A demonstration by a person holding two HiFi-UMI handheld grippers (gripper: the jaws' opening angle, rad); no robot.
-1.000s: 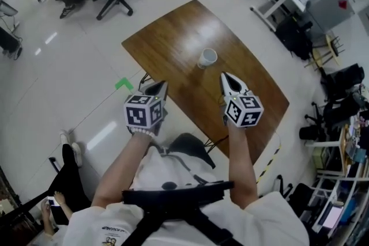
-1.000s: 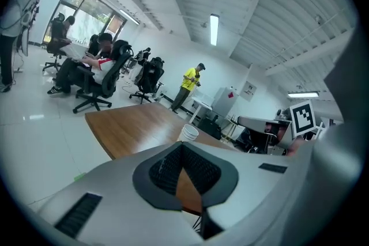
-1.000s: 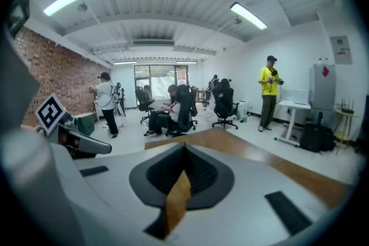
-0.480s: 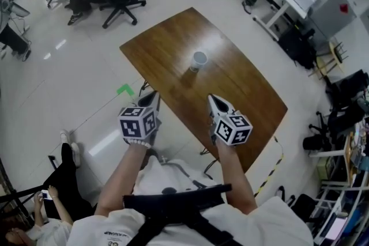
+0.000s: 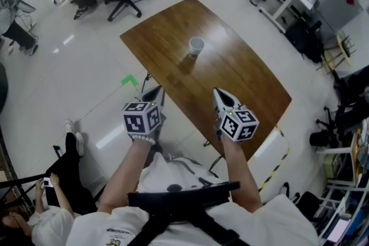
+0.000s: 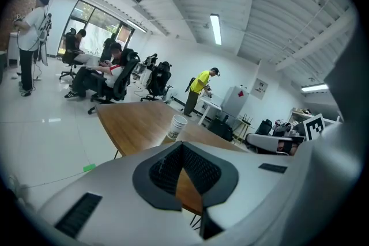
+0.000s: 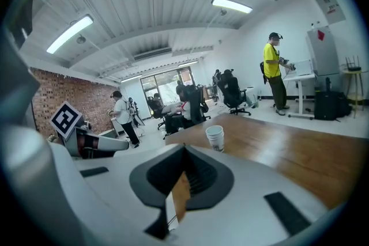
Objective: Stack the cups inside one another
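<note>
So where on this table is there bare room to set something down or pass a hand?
Nearly all the wooden table is bare: the stretch between the white cup and the near edge by the left gripper and right gripper, plus the right-hand end. Only the cup takes room; nowhere on it is crowded.

- table: brown grained wood, glossy varnish that throws back the ceiling lights.
- cup: white, paper by the look of it, matt.
- floor: pale, smooth, polished to a shine.
- left gripper and right gripper: smooth light-grey plastic shells, matt.
- pads: dark, finely ribbed, rubbery-looking.
- cubes: matt black-and-white print.
- shirt: white cloth, soft and creased.
- wall: rough red brick.
- ceiling: ribbed white sheeting.
</note>
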